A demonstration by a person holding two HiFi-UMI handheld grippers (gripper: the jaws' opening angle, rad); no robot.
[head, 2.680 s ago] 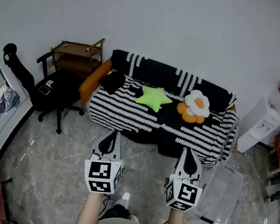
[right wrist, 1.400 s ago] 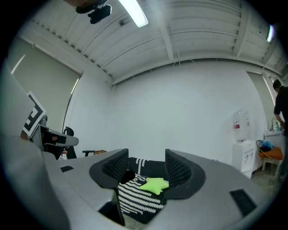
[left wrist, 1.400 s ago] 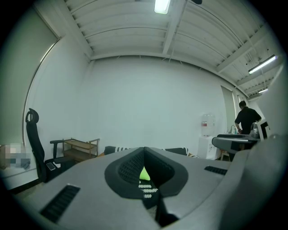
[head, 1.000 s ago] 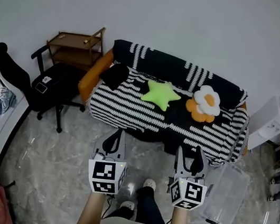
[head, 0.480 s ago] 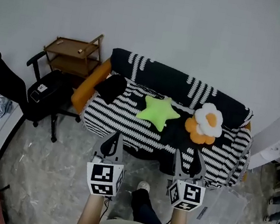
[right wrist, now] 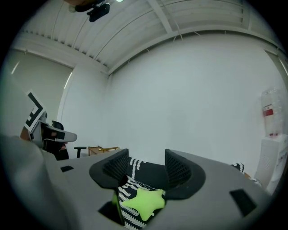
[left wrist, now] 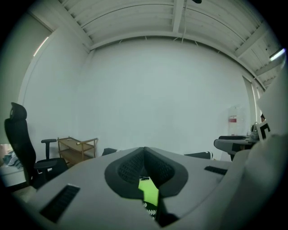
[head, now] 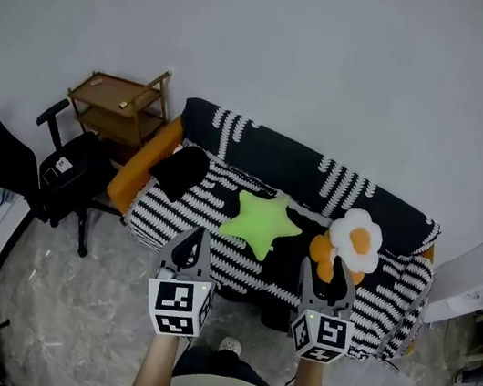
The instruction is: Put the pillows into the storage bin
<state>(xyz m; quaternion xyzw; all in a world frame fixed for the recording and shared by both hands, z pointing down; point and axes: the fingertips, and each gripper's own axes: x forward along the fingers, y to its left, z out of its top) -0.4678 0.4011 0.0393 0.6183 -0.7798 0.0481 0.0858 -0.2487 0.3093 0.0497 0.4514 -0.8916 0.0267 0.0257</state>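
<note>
Jaws together on left gripper [head: 195, 241], apart on right gripper [head: 326, 276].

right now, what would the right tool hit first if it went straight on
Probably the striped sofa, near the green star pillow: nothing else shows ahead of the right tool, whose jaws stand open. Depth is unclear.
</note>
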